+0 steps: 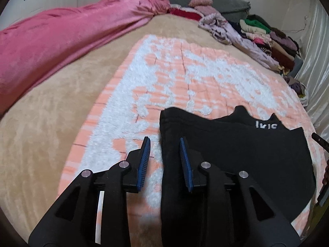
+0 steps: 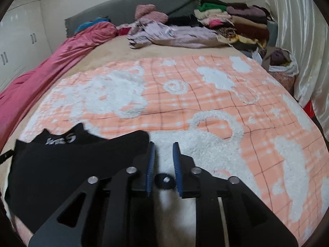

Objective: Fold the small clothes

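Observation:
A small black garment [image 1: 236, 154] with white lettering on its upper edge lies flat on the orange-and-white fleece blanket [image 1: 185, 72]. My left gripper [image 1: 164, 144] hovers over the garment's left edge with its blue pads apart; the edge lies under the gap, not pinched. In the right wrist view the same garment [image 2: 72, 164] spreads to the left of my right gripper [image 2: 163, 147]. Its jaws stand apart over white fleece [image 2: 205, 144], at the garment's right corner. A small dark scrap [image 2: 165, 181] sits low between the fingers; I cannot tell what it is.
A pink quilt [image 1: 61, 41] runs along the bed's left side. Loose lilac clothes [image 2: 174, 35] and a stack of folded clothes [image 2: 236, 20] lie by the grey headboard [image 2: 133, 6]. A stuffed bag [image 2: 281, 65] and a shiny curtain [image 2: 298, 30] bound the right side.

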`<act>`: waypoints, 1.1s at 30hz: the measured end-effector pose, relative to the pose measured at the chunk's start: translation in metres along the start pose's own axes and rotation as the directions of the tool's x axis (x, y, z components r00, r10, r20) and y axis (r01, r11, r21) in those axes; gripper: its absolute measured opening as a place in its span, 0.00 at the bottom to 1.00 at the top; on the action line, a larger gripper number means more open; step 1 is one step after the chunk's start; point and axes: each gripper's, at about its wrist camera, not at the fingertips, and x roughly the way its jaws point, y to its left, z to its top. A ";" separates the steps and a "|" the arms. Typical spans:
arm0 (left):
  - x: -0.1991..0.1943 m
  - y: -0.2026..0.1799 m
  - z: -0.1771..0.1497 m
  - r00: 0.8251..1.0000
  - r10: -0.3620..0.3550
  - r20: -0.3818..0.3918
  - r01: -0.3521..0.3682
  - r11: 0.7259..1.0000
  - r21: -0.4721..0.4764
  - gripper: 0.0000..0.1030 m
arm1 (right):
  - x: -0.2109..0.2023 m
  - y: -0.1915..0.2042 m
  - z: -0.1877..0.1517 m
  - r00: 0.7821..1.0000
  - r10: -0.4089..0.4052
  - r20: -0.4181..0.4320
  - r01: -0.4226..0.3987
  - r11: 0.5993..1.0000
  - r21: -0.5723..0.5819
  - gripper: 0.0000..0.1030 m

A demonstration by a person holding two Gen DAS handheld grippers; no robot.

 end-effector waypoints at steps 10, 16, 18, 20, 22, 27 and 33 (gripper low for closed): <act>-0.049 -0.023 -0.016 0.997 -0.036 0.064 0.033 0.998 0.048 0.39 | -0.048 0.037 -0.037 0.997 0.079 0.020 -0.078 0.994 -0.075 0.31; -0.054 -0.037 -0.038 0.998 -0.063 0.031 0.060 0.995 0.079 0.44 | -0.064 0.054 -0.061 0.995 0.096 0.004 -0.095 0.990 -0.102 0.39; -0.051 -0.042 -0.046 0.998 -0.069 0.008 0.068 0.993 0.098 0.44 | -0.066 0.059 -0.071 0.995 0.098 -0.007 -0.098 0.989 -0.111 0.39; -0.047 -0.048 -0.055 0.997 -0.074 -0.012 0.075 0.990 0.119 0.44 | -0.066 0.064 -0.081 0.995 0.100 -0.027 -0.103 0.988 -0.119 0.39; -0.044 -0.052 -0.063 0.998 -0.065 -0.024 0.068 0.987 0.143 0.44 | -0.064 0.067 -0.090 0.994 0.098 -0.049 -0.103 0.987 -0.123 0.39; -0.032 -0.054 -0.082 0.996 -0.044 -0.078 0.056 0.985 0.165 0.50 | -0.060 0.068 -0.103 0.992 0.089 -0.084 -0.099 0.988 -0.118 0.40; -0.025 -0.047 -0.094 0.994 -0.063 -0.085 0.075 0.986 0.152 0.51 | -0.050 0.059 -0.112 0.992 0.071 -0.107 -0.080 0.993 -0.085 0.41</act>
